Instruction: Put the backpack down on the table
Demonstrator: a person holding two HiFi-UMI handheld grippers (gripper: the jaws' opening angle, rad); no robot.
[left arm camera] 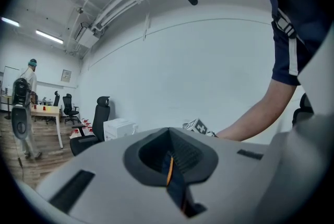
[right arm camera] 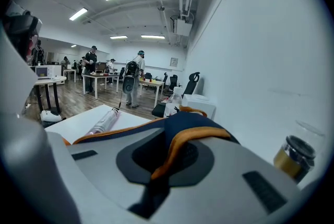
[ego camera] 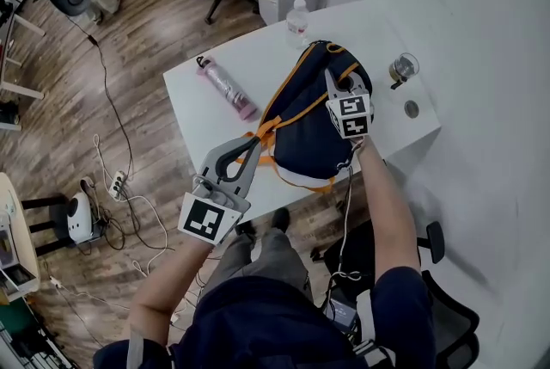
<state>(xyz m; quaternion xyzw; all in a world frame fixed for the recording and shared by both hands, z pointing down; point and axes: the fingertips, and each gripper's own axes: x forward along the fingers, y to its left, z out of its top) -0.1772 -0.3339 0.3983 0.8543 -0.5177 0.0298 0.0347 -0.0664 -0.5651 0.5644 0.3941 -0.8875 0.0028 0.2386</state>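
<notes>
1. Backpack [ego camera: 302, 125], navy with orange trim: over the near edge of the white worktop [ego camera: 193, 96], its lower part overhanging toward the person. Whether it rests there is unclear.
2. Step, judged: setting down. Next move calls for bringing the whole bag onto the worktop, then letting go.
3. Left gripper [ego camera: 247, 150]: fingers closed on the navy strap [left arm camera: 175, 181] at the bag's near-left.
4. Right gripper [ego camera: 342, 83]: fingers closed on the orange-edged handle [right arm camera: 180, 147] at the bag's top.
5. Beside: pink bottle [ego camera: 225, 86], water bottle [ego camera: 297, 21].
</notes>
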